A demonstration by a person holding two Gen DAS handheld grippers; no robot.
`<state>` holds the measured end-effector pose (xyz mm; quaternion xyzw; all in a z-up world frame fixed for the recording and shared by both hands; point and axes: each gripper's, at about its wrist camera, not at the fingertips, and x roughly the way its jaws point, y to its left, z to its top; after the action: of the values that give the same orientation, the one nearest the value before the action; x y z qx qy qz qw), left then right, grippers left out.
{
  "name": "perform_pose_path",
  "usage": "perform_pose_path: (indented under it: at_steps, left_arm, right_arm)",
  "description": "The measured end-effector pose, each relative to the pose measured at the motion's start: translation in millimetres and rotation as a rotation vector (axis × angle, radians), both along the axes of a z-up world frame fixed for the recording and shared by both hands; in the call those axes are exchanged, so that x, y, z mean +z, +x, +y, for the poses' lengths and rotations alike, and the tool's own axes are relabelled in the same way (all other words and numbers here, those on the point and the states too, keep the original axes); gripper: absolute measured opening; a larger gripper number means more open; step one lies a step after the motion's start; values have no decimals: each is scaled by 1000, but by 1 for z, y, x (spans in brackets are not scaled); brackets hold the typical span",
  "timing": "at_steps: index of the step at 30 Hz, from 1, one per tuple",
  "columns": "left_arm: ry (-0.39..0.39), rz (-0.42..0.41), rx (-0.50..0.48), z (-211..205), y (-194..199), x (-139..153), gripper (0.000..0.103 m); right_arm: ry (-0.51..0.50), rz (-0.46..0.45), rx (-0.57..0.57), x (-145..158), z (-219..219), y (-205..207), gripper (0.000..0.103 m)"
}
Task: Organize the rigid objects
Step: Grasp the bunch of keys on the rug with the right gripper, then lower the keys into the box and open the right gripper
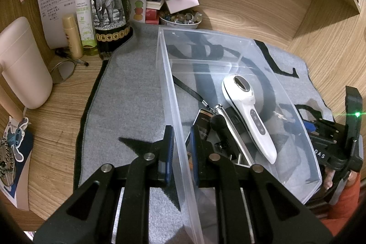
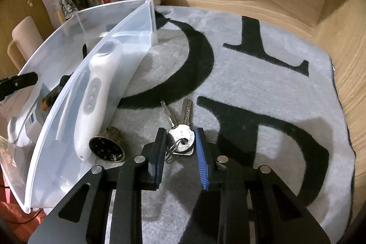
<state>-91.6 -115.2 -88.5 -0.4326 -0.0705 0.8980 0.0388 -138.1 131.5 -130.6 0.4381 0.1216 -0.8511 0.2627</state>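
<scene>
Lying flat on grey mat (image 2: 263,88): silver keys (image 2: 180,129), ringed together.

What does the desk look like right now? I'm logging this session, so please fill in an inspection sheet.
Surface: wooden desk covered in part by a grey mat with black letters.
Job's things: clear plastic bin holds a white handheld device and dark gadgets; bunch of silver keys and a small brass bell lie on the mat outside it.
Clutter: dark elephant-label bottle, green spray bottle, papers, bowl of trinkets, cream jug.
Grippers: left gripper clamped on the bin's wall; right gripper straddles the key heads, contact unclear.
Cables: nothing seen.
Surroundings: wooden shelf walls; an orange sleeve.
</scene>
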Motion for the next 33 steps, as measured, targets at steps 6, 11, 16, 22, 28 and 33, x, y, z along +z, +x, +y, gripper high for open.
perform_pose_path:
  at_steps: [6, 11, 16, 22, 28, 33]
  left_arm:
    - [1, 0, 1, 0, 0, 0, 13]
    - [1, 0, 1, 0, 0, 0, 13]
    - [1, 0, 0, 0, 0, 0, 13]
    - [2, 0, 1, 0, 0, 0, 13]
    - [1, 0, 1, 0, 0, 0, 13]
    - [3, -1, 0, 0, 0, 0, 13]
  right_arm:
    - [-31, 54, -32, 18, 9, 1, 21]
    - [-58, 111, -36, 39, 11, 2, 21]
    - [-84, 167, -26, 60, 9, 4, 21]
    - [-131, 244, 14, 87, -2, 7, 21]
    - [-172, 310, 81, 109, -22, 16, 21]
    - [-198, 338, 149, 120, -39, 24, 21]
